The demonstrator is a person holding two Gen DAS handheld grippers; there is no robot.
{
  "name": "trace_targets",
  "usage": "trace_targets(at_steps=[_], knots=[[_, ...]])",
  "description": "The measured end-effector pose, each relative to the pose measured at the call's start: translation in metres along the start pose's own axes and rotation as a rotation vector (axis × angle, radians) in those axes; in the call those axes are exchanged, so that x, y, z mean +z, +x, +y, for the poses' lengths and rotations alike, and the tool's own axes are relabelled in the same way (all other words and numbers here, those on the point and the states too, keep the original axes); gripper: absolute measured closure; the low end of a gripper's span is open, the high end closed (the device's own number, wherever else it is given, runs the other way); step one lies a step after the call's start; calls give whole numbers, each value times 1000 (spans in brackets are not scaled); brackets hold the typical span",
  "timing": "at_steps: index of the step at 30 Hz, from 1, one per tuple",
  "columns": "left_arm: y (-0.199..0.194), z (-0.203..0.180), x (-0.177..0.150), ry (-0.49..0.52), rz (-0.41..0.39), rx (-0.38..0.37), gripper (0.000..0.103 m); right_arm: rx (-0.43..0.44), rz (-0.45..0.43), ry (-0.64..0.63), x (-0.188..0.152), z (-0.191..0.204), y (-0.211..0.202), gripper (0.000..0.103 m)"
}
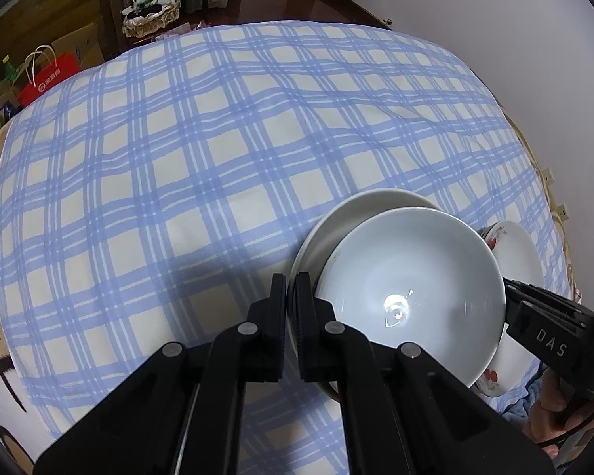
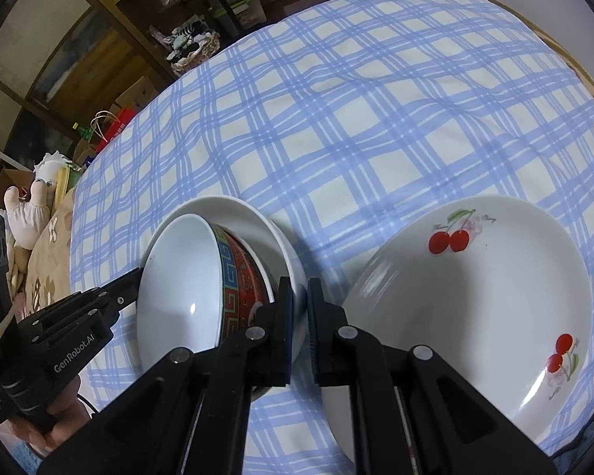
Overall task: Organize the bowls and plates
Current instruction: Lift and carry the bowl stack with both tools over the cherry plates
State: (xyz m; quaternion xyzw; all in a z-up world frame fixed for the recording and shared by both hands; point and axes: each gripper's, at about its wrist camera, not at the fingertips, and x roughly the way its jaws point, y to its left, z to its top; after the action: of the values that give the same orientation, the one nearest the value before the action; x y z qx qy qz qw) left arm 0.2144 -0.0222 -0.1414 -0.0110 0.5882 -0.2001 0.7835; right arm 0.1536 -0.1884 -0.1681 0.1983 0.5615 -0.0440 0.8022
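L gripper (image 1: 291, 289): fingers pressed together, tips right at the left edge of the white plate (image 1: 336, 225). Can't tell if the rim is actually nipped between them or just sits behind the right finger. Just right of those fingers is the bowl (image 1: 412, 289), white inside w/ a red patterned outside, sitting tilted in the plate, its rim touching the right finger. On the bowl's far side is the R gripper (image 2: 300, 293), fingers nearly together w/ a thin strip of white in the gap. Looks like the plate's rim, but can't say for sure it's pinched. Right of its fingers is the cherry plate (image 2: 475, 297), near edge tucked under the right finger. Everything's on the blue checked cloth (image 1: 178, 158).
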Motion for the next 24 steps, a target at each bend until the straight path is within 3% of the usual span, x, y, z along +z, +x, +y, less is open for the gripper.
trace_targets(at_steps=[4, 14, 24], knots=[[0, -7, 0, 39, 9, 35, 100, 4, -6, -12, 0, 1, 1, 93], [-4, -5, -4, 24, -22, 30, 101, 5, -21, -21, -2, 4, 0, 93], [-4, -1, 1, 7, 21, 25, 101, -16, -18, -76, 3, 8, -4, 95]])
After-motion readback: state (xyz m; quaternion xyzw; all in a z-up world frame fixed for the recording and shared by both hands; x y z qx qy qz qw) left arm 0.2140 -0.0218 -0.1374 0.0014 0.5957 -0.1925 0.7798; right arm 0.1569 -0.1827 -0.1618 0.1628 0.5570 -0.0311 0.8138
